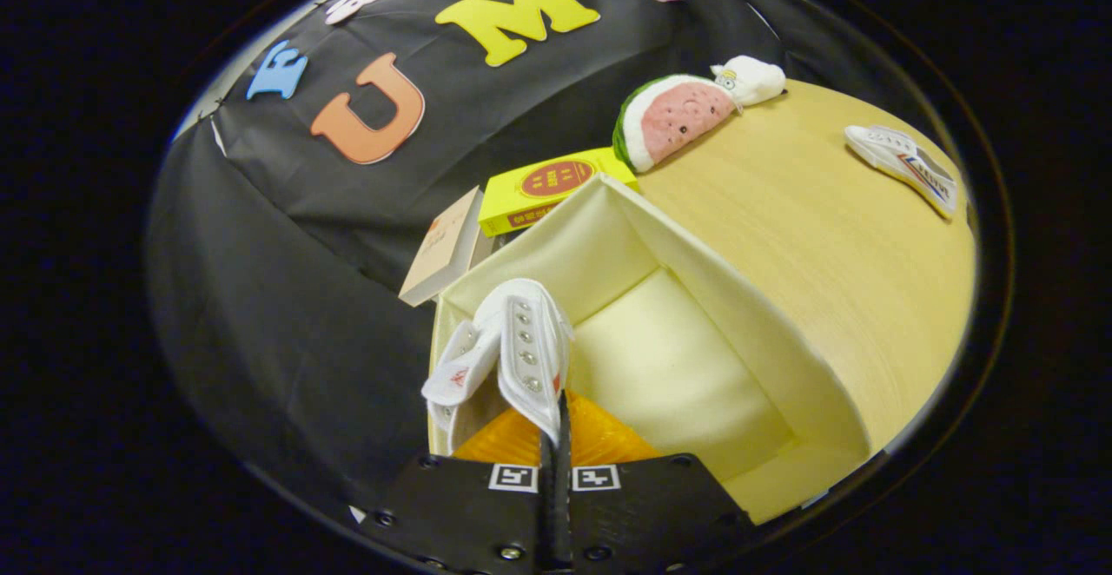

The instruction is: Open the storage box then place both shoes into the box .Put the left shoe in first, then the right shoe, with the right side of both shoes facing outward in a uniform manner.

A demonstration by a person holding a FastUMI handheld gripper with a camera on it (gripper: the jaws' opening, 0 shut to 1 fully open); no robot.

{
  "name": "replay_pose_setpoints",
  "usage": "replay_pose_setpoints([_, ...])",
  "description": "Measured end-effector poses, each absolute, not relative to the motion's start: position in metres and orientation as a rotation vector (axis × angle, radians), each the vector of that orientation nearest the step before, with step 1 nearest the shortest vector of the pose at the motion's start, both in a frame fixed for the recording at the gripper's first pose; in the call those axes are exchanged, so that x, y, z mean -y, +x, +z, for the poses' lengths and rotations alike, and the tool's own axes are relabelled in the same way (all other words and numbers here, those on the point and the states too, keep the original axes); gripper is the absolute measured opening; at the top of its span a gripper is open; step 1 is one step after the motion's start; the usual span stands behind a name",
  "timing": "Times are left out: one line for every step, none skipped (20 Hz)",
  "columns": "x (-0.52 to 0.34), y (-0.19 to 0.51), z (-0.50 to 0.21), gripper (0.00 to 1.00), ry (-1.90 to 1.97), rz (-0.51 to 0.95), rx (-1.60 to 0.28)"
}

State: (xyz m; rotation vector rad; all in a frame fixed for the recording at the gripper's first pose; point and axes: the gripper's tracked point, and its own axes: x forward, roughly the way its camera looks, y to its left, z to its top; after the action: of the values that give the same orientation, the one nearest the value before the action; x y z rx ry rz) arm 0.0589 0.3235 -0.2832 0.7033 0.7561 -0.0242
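Observation:
My gripper [556, 445] is shut on a white canvas shoe [521, 345], pinching its upper near the eyelet row; an orange sole [599, 440] shows just under the fingers. The shoe hangs over the near left corner of the open cream storage box [747, 314], whose pale inside is bare ahead of the fingers. A second white shoe [908, 165] with red and blue stripes lies on its side on the wooden table [834, 245], far beyond the box to the right.
Behind the box lie a yellow book [547, 188] and a beige book [447, 249] leaning at the table's back edge. A watermelon-slice plush [673, 119] and a small white plush [751, 80] rest against the black cloth wall.

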Motion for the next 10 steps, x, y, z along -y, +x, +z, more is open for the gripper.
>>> replay_pose_setpoints([-0.328, 0.062, -0.284, 0.02, 0.673, -0.012, -0.76])
replay_pose_setpoints([-0.33, 0.059, -0.285, 0.04, 0.636, 0.01, -0.773])
replay_pose_setpoints([-0.34, 0.058, -0.283, 0.25, 0.633, 0.061, -0.786])
replay_pose_setpoints([-0.339, 0.056, -0.293, 0.45, 0.603, 0.054, -0.824])
replay_pose_setpoints([-0.337, 0.052, -0.291, 0.66, 0.593, 0.067, -0.822])
replay_pose_setpoints([-0.33, 0.054, -0.29, 0.86, 0.586, 0.059, -0.819])
replay_pose_setpoints([-0.323, 0.053, -0.286, 0.84, 0.587, 0.06, -0.811])
replay_pose_setpoints([-0.315, 0.051, -0.279, 0.83, 0.583, 0.064, -0.798])
replay_pose_setpoints([-0.308, 0.051, -0.272, 0.83, 0.571, 0.068, -0.784])
replay_pose_setpoints([-0.3, 0.05, -0.264, 0.83, 0.553, 0.073, -0.771])
